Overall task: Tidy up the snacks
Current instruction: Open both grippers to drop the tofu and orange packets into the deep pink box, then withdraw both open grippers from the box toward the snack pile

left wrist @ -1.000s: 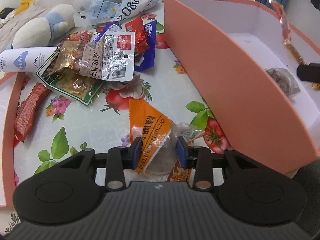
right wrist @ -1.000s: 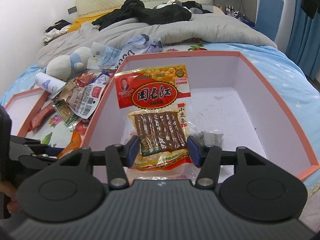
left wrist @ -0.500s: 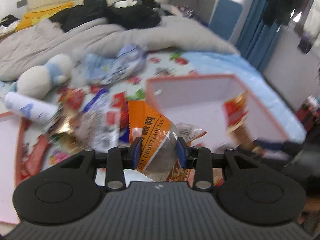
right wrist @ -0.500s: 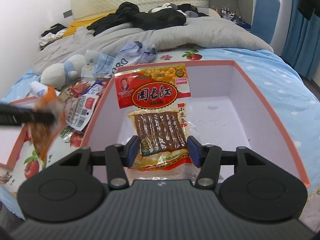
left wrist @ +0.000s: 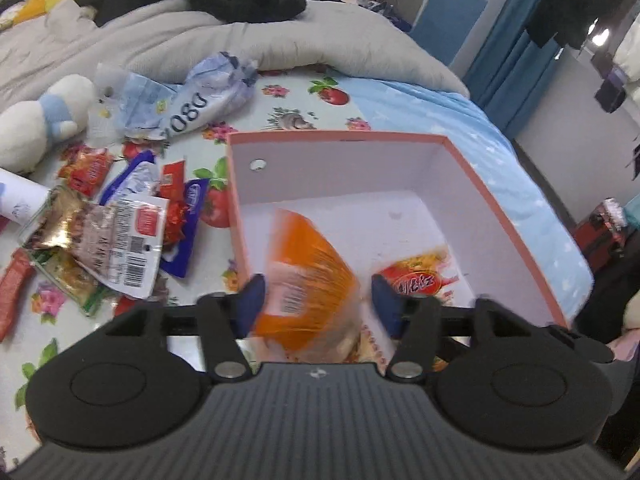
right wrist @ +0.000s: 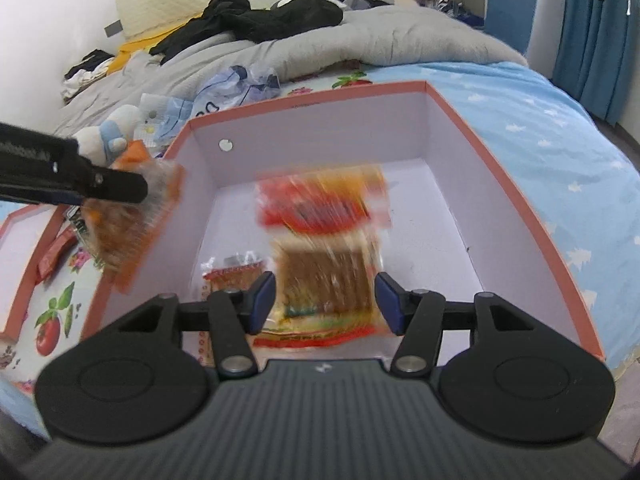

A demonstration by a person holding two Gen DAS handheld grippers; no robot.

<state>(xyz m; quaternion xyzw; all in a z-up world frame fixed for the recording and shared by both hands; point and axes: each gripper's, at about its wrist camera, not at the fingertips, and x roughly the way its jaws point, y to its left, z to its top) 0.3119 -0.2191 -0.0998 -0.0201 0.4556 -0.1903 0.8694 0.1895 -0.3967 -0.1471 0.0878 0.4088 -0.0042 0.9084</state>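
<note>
My left gripper [left wrist: 318, 300] stands open over the near left wall of the pink box [left wrist: 500, 196]. A blurred orange snack packet [left wrist: 308, 272] hangs loose between its jaws. My right gripper [right wrist: 326, 300] is open over the same box [right wrist: 496, 160]. A blurred red and yellow bean-strip packet [right wrist: 324, 240] drops between its jaws. That red packet also shows in the left wrist view [left wrist: 416, 280] inside the box. The orange packet shows in the right wrist view [right wrist: 132, 216] by the left gripper's finger. A small packet [right wrist: 232, 272] lies on the box floor.
Several loose snack packets [left wrist: 120, 232] lie on the flowered cloth left of the box. A white plush toy [left wrist: 44, 120] and a crumpled blue bag [left wrist: 188, 96] lie behind them. A pink box lid [right wrist: 24, 240] sits at far left. Grey bedding fills the back.
Both grippers have opened and let go of their packets, which now fall blurred toward the box. The left gripper lifted from the cloth and moved right over the box.
</note>
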